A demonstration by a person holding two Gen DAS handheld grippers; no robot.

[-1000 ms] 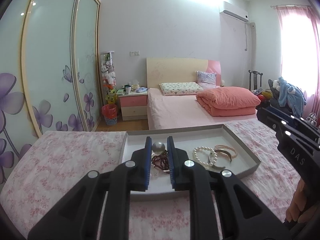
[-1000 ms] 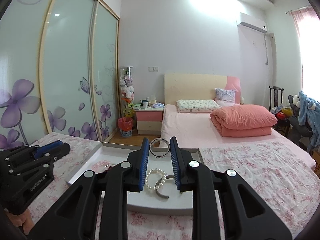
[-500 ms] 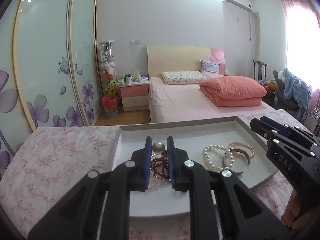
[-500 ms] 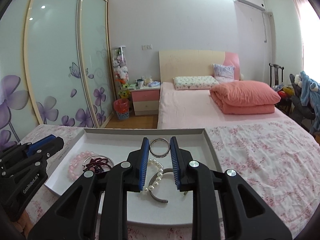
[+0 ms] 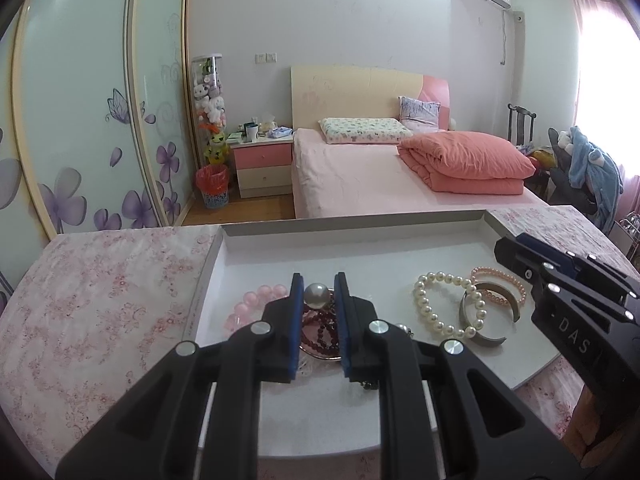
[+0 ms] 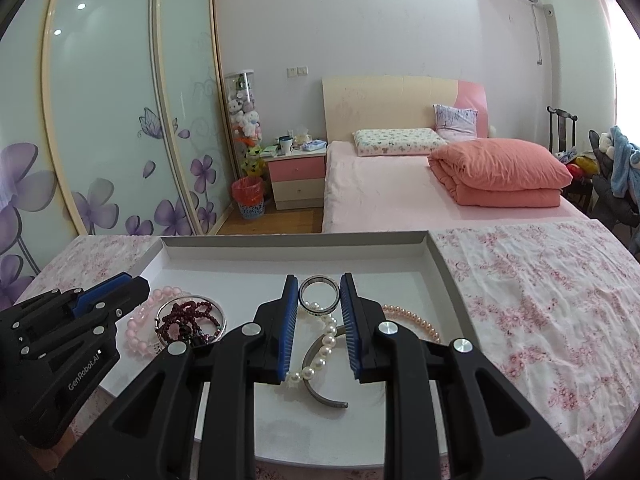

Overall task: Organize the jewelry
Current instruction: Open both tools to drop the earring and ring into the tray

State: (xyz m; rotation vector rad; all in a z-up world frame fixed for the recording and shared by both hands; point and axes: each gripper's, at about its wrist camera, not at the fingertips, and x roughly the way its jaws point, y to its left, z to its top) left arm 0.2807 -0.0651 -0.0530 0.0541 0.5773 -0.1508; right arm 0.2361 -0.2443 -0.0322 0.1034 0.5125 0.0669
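A shallow white tray (image 5: 360, 240) (image 6: 300, 252) lies on the floral cloth. My left gripper (image 5: 317, 294) is shut on a large pearl bead (image 5: 317, 294), held over dark red beads (image 5: 320, 330) and a pink bead bracelet (image 5: 256, 300). My right gripper (image 6: 319, 294) is shut on a silver ring (image 6: 319, 295), held above a white pearl bracelet (image 6: 326, 344) and a metal cuff (image 6: 320, 392). The pearl bracelet (image 5: 444, 308), the cuff (image 5: 486, 336) and a small pink pearl bracelet (image 5: 500, 280) lie at the tray's right.
The tray sits near the far edge of the table, with the floral cloth (image 6: 540, 300) spreading to the right and left. Beyond it are a pink bed (image 5: 380, 176), a nightstand (image 5: 264, 164) and sliding wardrobe doors (image 5: 100, 120).
Both grippers have moved forward and lower over the tray, so the jewelry looks larger and nearer. The pearl bead and the ring stay held between the jaws.
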